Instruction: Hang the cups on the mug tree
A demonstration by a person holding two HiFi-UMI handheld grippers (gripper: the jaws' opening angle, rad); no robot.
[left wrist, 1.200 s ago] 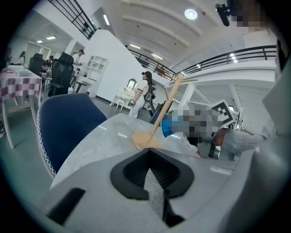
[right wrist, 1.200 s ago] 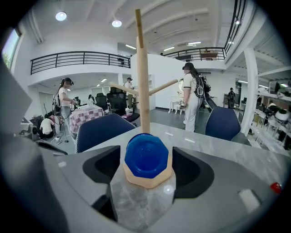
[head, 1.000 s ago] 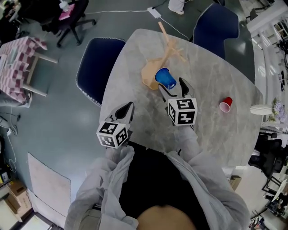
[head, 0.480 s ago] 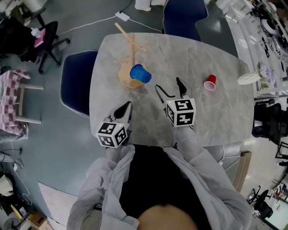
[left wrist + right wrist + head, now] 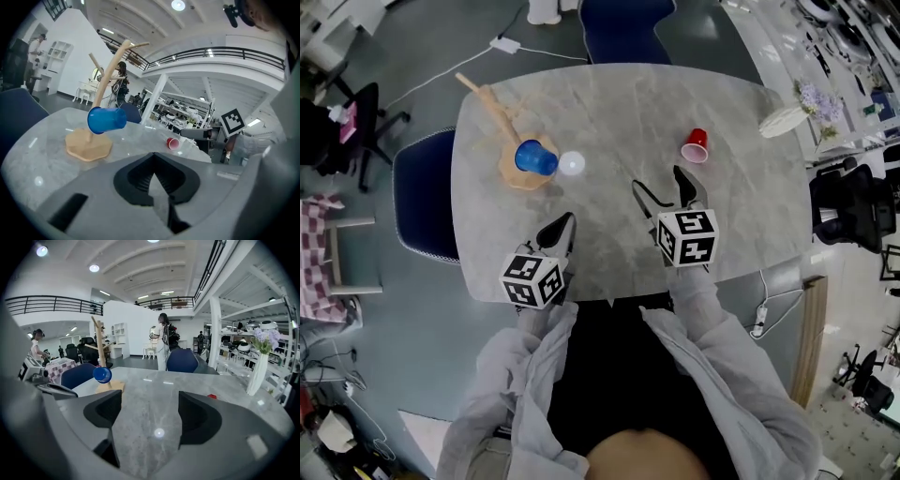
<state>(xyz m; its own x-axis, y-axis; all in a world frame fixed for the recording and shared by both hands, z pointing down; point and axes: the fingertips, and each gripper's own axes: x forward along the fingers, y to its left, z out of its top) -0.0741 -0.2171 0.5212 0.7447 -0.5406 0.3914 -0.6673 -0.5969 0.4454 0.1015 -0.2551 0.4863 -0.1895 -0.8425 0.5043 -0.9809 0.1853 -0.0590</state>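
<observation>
Small red plastic cup [image 5: 695, 145], the piece not yet hung. It rests on the grey marbled counter [image 5: 619, 103], apparently on its side, ahead of the right gripper [image 5: 657, 180] and well apart from it. No handle can be made out. By its look the cup is light and thin-walled, so it would likely skid on the smooth stone if nudged and buckle under a hard squeeze. A moderate pinch across the wall near the rim, one jaw inside the mouth, seems the soundest hold.

The right gripper has its jaws spread wide, with only bare counter between them. The left gripper [image 5: 562, 230], at the near edge, has its jaws pressed together on nothing.

At far left stands the pale wooden mug tree [image 5: 499, 111], with a blue plastic cup [image 5: 535, 157] already hanging low on one peg above its base.
</observation>
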